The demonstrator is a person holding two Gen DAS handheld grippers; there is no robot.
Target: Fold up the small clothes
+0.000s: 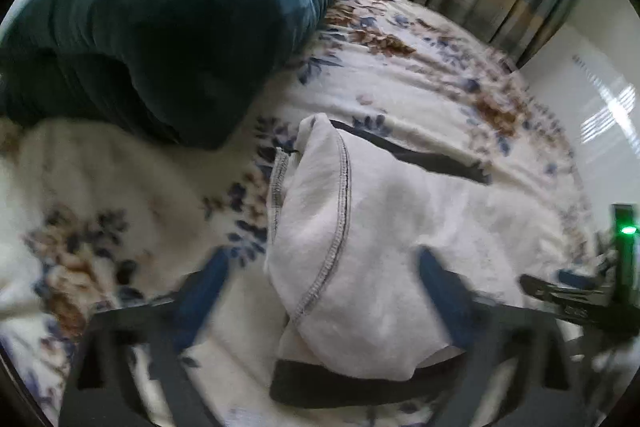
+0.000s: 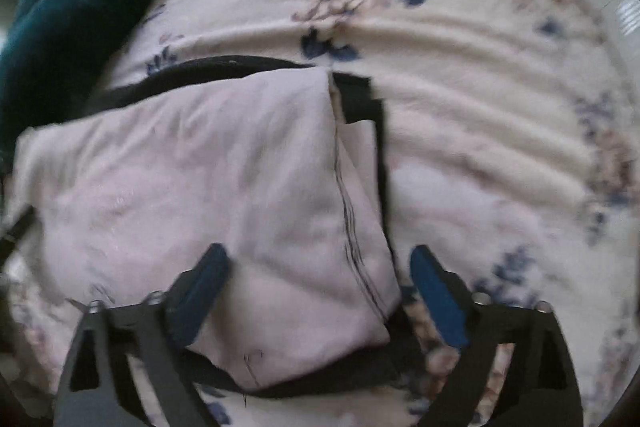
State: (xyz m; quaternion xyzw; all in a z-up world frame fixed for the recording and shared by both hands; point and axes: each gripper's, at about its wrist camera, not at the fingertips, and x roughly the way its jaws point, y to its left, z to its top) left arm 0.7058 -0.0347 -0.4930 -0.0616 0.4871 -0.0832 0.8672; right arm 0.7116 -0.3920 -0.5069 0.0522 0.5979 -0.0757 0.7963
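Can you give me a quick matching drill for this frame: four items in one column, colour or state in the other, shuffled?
Items:
1. garment
2. pillow
3. bedspread
4. left gripper

Colour or state:
A. dark teal
B. open, straddling the fabric
C. pale with a black band, partly folded
D. cream with blue and brown flowers

Pairs: 1-C, 2-A, 3-D, 4-B
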